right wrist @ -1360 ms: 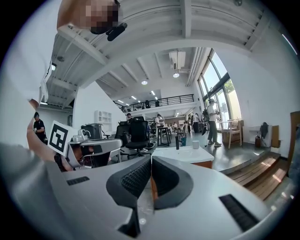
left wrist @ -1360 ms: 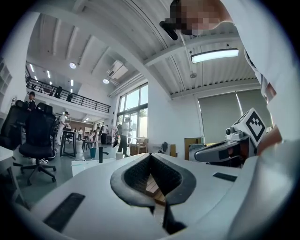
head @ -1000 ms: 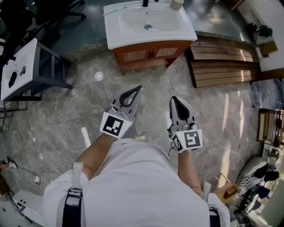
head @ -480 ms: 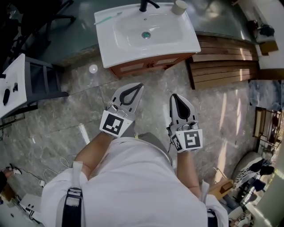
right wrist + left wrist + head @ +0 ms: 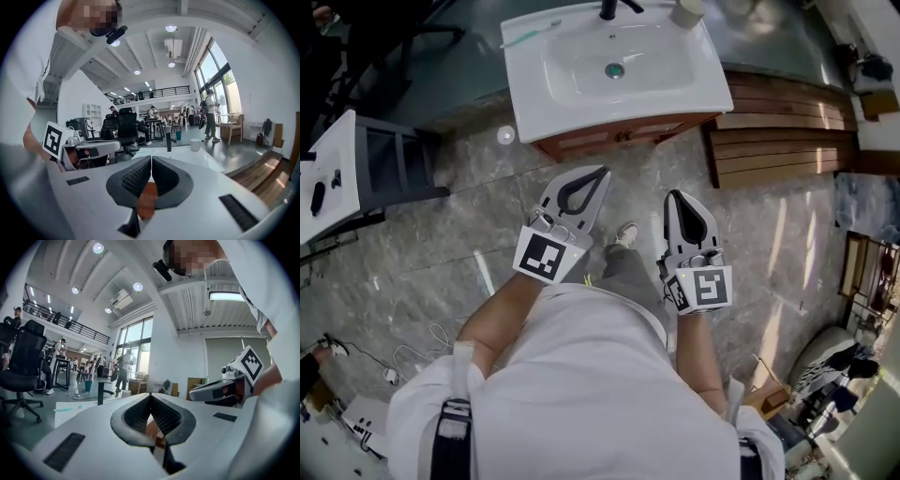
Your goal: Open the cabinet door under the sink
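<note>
Grey marbled stone floor (image 5: 441, 244) fills most of the head view, seen from steeply above. A person in a white shirt (image 5: 581, 394) takes up the lower centre of the frame, with both forearms reaching forward. At top centre stands a white sink basin (image 5: 581, 103) on a brown wooden cabinet (image 5: 619, 134). Only a thin strip of the cabinet front shows below the basin's edge, and its doors look shut. A slatted wooden platform (image 5: 778, 131) lies at the upper right, and a dark-framed white table (image 5: 323, 178) sits at the left edge.

The left gripper (image 5: 602, 171) and the right gripper (image 5: 675, 194) are held side by side at mid-frame. They point towards the cabinet and stay well apart from it. The left gripper view shows the left gripper (image 5: 150, 395) with its jaws closed tip to tip and holding nothing (only an oval gap shows behind the tips). The right gripper view shows the right gripper (image 5: 151, 159) closed and empty in the same way.

A shoe (image 5: 625, 234) shows on the floor between the two grippers. On the basin are a black tap (image 5: 609, 9), a pale cup (image 5: 686, 11) and a green toothbrush (image 5: 530, 36).
</note>
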Demonstrator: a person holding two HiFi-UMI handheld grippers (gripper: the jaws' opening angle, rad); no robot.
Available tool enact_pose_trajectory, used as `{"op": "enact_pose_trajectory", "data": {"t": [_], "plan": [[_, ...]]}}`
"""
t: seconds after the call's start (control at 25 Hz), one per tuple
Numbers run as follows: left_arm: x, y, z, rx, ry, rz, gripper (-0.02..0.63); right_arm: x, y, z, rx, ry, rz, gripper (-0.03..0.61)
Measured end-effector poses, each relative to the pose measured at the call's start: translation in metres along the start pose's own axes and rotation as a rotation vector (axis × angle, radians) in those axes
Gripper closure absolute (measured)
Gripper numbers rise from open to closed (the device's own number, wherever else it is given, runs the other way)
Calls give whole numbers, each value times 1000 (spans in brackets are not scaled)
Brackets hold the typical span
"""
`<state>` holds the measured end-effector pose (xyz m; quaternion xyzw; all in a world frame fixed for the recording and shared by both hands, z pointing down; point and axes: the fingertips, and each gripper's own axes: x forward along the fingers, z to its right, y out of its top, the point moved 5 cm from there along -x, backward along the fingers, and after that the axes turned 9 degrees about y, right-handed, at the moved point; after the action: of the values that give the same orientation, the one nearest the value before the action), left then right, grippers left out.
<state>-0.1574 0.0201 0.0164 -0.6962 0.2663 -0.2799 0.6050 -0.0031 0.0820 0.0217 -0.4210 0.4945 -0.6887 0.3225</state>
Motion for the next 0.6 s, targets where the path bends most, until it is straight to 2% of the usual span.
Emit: {"op": "enact_pose_trajectory", "data": {"t": [0.16, 0.36, 0.6], "plan": [[12, -12, 1, 31, 48, -9, 604, 14, -7, 19, -24, 50, -16, 545], [31, -33, 6, 30, 98, -25, 604, 32, -22, 50, -70, 90, -26, 545], [62, -87, -1, 85, 118, -74, 604, 63, -71, 78, -87, 153, -33, 545]]}}
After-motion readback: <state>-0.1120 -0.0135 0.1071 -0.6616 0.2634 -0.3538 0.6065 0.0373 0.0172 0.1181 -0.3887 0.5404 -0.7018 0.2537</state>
